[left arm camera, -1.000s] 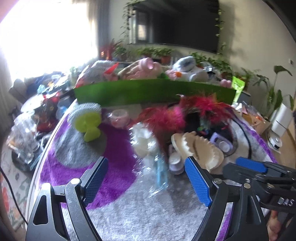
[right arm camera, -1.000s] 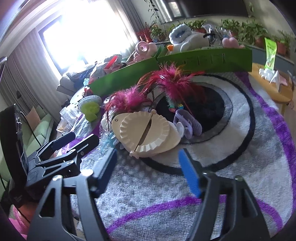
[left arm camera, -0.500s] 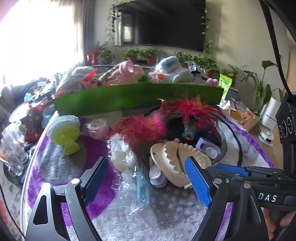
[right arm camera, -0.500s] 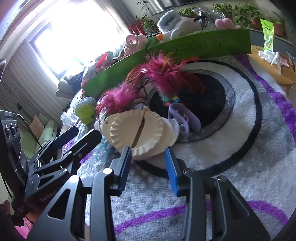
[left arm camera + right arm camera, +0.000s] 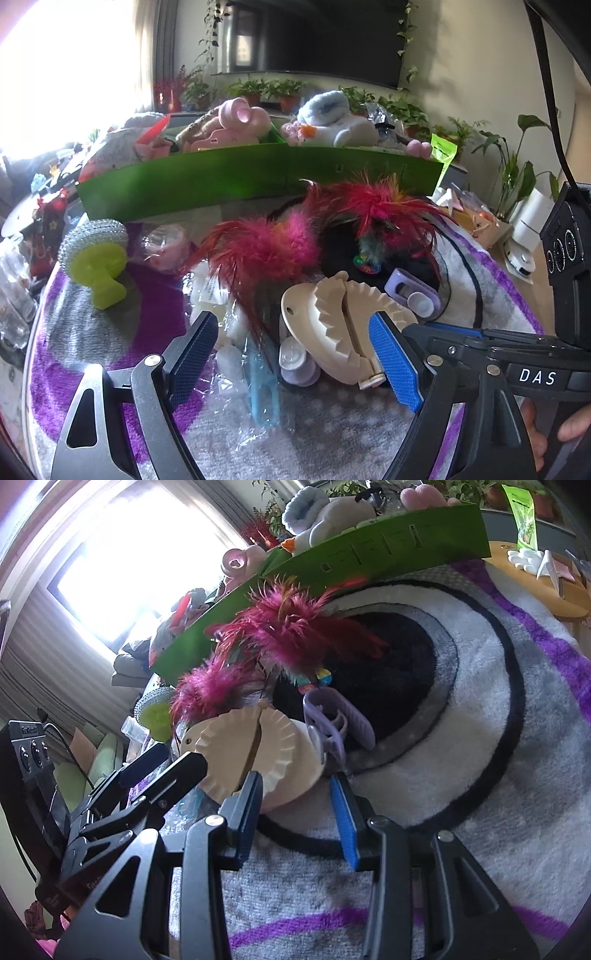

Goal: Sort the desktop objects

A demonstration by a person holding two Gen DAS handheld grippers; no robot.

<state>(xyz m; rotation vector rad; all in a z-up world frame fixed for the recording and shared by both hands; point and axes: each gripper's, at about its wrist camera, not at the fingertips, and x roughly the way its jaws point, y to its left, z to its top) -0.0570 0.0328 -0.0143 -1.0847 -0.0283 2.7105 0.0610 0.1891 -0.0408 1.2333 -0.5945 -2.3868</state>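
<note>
A cream dumpling press (image 5: 340, 317) (image 5: 255, 760) lies in a pile on the rug with pink and red feather toys (image 5: 280, 243) (image 5: 288, 627), a lilac clip (image 5: 332, 723) (image 5: 410, 291), a small lilac jar (image 5: 295, 362) and a clear bag with a blue tool (image 5: 258, 380). My left gripper (image 5: 295, 354) is open, its fingers wide on either side of the pile's near edge. My right gripper (image 5: 299, 812) is partly closed, its jaws on either side of the press's near rim; contact is unclear. It also shows at the right of the left wrist view (image 5: 461, 343).
A green cardboard box wall (image 5: 221, 184) (image 5: 369, 554) stands behind the pile, holding plush toys (image 5: 332, 122). A yellow-handled silver scrubber (image 5: 96, 258) lies at the left. A wooden side table (image 5: 535, 587) stands at the far right. The rug (image 5: 480, 738) lies under everything.
The right gripper has moved in to the dumpling press and narrowed its jaws around the rim. The left gripper has drawn closer to the pile, still open.
</note>
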